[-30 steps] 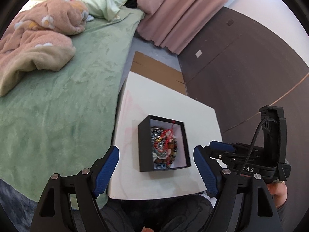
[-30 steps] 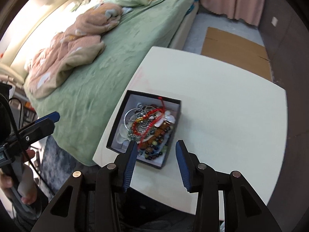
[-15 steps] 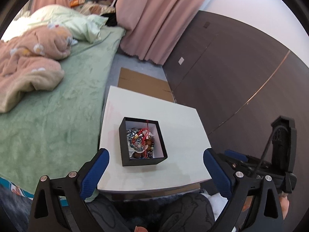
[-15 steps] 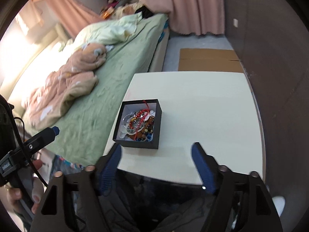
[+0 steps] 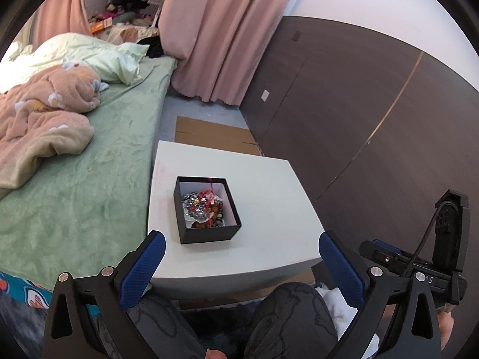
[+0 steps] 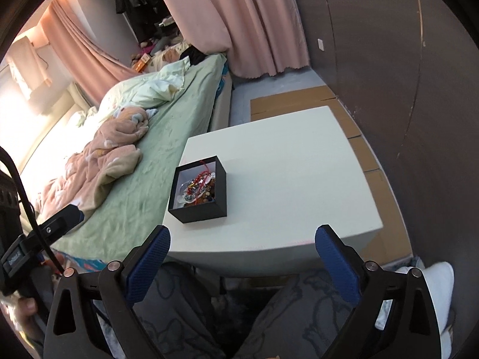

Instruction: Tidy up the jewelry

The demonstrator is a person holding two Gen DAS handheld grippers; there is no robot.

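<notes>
Black box [image 5: 208, 211] sits on the white table [image 5: 269, 209], toward its left side near the bed [image 5: 89, 179], with a tangled pile of jewelry [image 5: 203, 206] inside. Left gripper [image 5: 239, 264] and right gripper [image 6: 242, 257] both hang short of the table's near edge, jaws wide apart, holding nothing.

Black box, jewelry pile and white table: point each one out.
black box [image 5: 206, 234], left wrist view, on its near outer wall.
jewelry pile [image 5: 203, 209], left wrist view, on the tangled beads inside.
white table [image 6: 299, 185], right wrist view, on its bare top.
</notes>
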